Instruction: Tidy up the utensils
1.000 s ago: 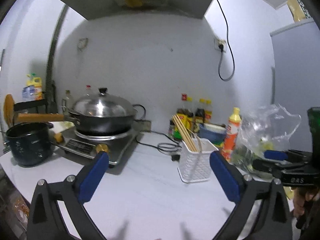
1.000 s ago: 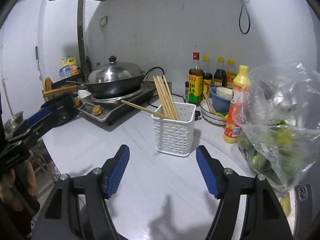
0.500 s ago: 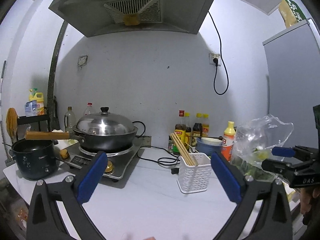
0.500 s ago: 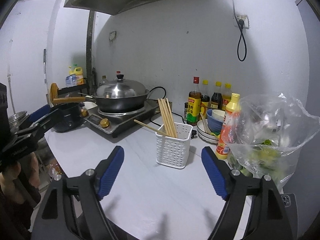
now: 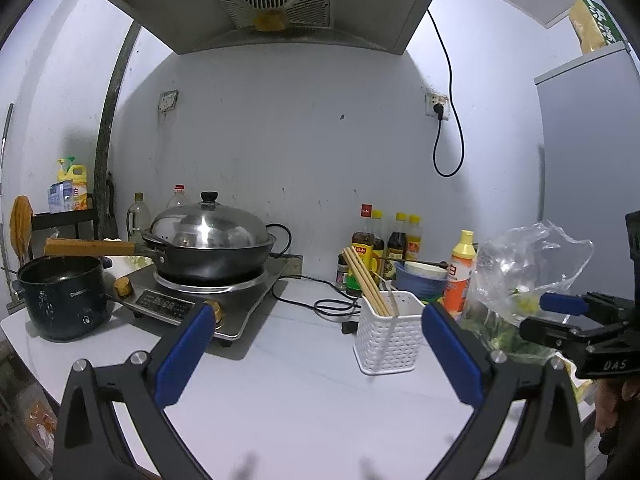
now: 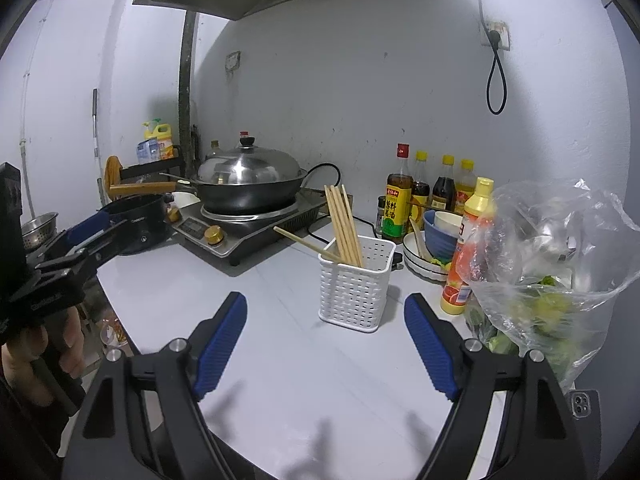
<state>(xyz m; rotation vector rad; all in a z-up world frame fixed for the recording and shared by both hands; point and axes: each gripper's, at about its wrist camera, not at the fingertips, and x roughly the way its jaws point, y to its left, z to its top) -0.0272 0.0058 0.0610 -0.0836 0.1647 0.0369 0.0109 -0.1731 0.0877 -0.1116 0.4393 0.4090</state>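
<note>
A white perforated basket (image 5: 388, 340) (image 6: 354, 292) stands on the pale counter with several wooden chopsticks (image 5: 368, 284) (image 6: 344, 224) upright in it. One chopstick (image 6: 304, 242) leans out over its left rim. My left gripper (image 5: 316, 320) is open and holds nothing, a short way in front of the basket. My right gripper (image 6: 325, 304) is also open and holds nothing, level with the basket's near side and apart from it. Each gripper shows at the edge of the other's view: the right gripper (image 5: 560, 312) and the left gripper (image 6: 80, 236).
A lidded wok (image 5: 208, 244) sits on an induction cooker (image 5: 192, 300), with a dark pot (image 5: 60, 296) to its left. Sauce bottles (image 6: 398, 200), stacked bowls (image 6: 436, 232), an orange bottle (image 6: 468, 248) and a plastic bag of greens (image 6: 552, 264) crowd the right. A phone (image 6: 582, 404) lies at the counter's edge.
My right gripper has drawn back and up from the basket, and its jaws stand wider. In the left wrist view the basket and stove look smaller and more of the range hood shows.
</note>
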